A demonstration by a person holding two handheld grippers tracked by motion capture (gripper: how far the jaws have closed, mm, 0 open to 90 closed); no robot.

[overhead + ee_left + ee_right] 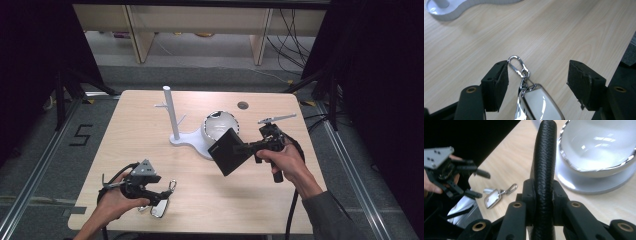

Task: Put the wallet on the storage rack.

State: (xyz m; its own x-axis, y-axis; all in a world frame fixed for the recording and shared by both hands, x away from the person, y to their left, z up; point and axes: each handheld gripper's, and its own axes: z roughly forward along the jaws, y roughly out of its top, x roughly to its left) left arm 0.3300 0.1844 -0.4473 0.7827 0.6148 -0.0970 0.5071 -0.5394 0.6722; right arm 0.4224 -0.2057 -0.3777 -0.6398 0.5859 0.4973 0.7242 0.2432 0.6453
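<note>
Lower left of the high view, my left gripper (pixel 159 189) stands apart over the key fob (pixel 537 105) on the table (pixel 240 200); lower squarely before closing. Centre right, my right gripper (pixel 244 148) clamps the black wallet (pixel 229 151) near the stand's bowl (pixel 219 125); keep grip firm.

a lab: black curtains (pixel 30 60), floor rails (pixel 30 185), loose cables (pixel 295 35).
</note>
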